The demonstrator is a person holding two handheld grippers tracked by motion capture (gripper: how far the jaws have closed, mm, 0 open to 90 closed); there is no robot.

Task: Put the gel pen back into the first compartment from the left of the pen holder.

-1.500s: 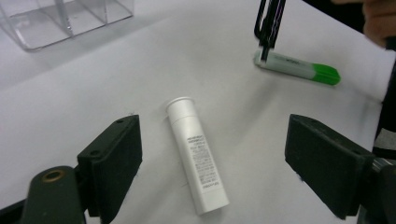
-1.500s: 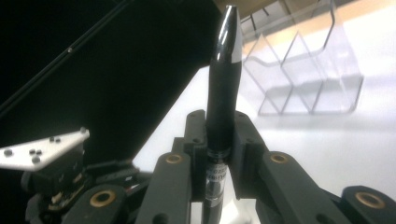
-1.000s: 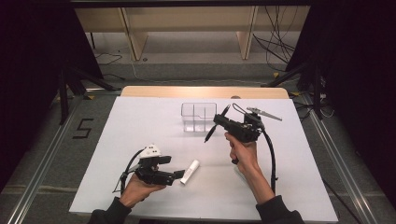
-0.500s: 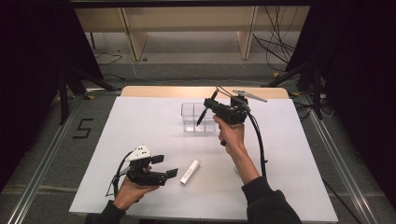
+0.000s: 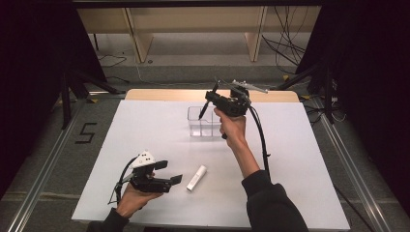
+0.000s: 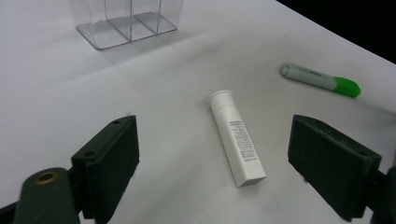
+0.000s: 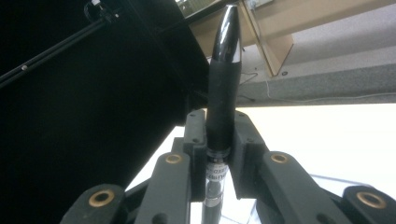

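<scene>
A black pen (image 7: 223,79) is clamped between the jaws of the right gripper (image 5: 212,100) and held raised just above the clear divided organizer (image 5: 204,122) at the table's far side; no pen is judged placed in it yet. The left gripper (image 6: 229,161) is held low with jaws wide, a white tube (image 6: 236,138) lying on the white table (image 5: 300,145) between them, ungrasped. A green highlighter (image 6: 322,79) is seen lying beyond, so tube and highlighter are probably left.

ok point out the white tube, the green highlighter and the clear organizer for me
white tube (image 6: 236,140), left gripper view, middle of its printed label
green highlighter (image 6: 322,80), left gripper view, pale barrel beside the bright green cap
clear organizer (image 5: 200,126), high view, its front wall
</scene>
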